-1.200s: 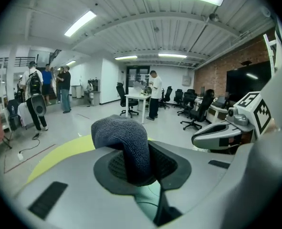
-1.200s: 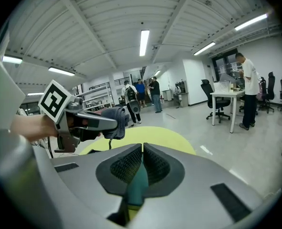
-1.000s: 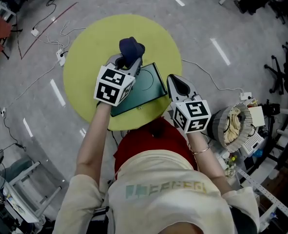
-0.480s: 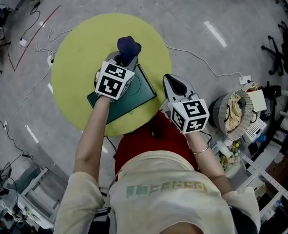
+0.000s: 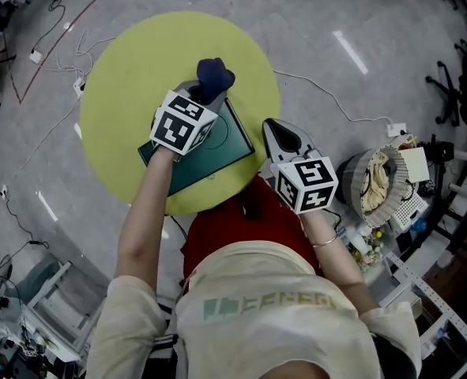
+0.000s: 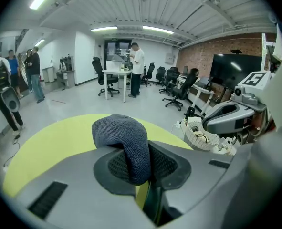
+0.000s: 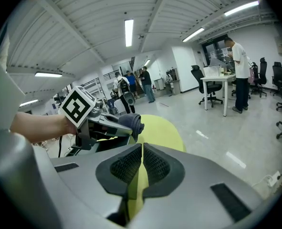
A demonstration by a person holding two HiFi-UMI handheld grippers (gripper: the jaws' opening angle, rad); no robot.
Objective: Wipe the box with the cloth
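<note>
Your left gripper pinched the cloth, which bulged ahead of its jaws; the box lay just beneath them. Your right gripper had its jaws pressed together, empty. You likely needed that bulge lowered flat onto the box, with light pressure.

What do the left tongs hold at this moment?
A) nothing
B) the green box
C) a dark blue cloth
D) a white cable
C: in the left gripper view the left tongs are closed on the dark blue cloth, which bulges out above them.
</note>
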